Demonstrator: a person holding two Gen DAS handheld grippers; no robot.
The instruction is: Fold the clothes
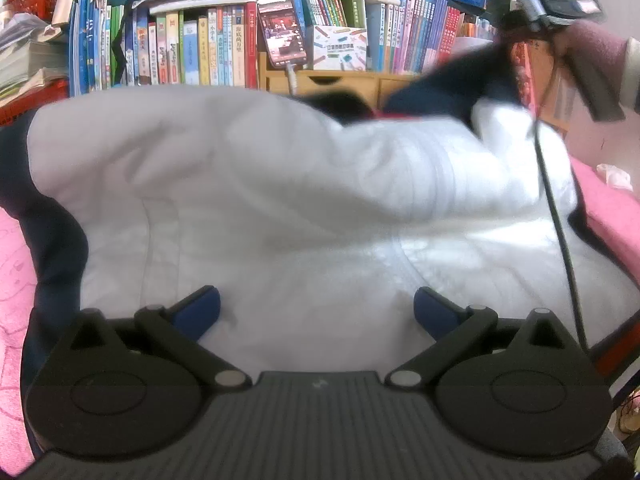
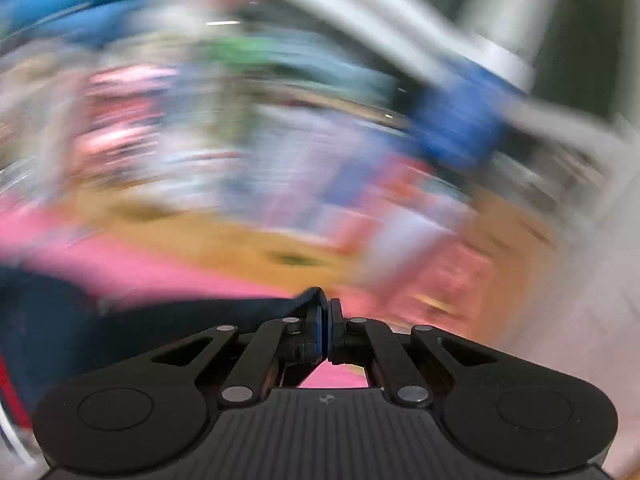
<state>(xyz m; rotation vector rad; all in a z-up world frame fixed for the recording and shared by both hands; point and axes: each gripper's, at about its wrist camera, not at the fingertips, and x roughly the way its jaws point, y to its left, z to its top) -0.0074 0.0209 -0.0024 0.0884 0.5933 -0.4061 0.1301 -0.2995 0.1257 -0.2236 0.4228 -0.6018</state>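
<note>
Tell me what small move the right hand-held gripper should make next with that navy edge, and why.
Probably carry the navy edge across over the white garment toward the middle. The right hand-held gripper is shut on dark fabric and lifted, the white panel lies spread out, and the left hand-held gripper sits open over it, pinching nothing.

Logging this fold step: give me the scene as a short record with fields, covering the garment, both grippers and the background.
garment: white jacket lining with navy outer fabric, spread on a pink cover
left gripper: open, jaws apart over the white lining, holding nothing
right gripper: shut on a navy edge of the jacket, lifted at the far right in the left wrist view
right wrist view: heavily blurred
background: bookshelf, phone propped against the books
</note>
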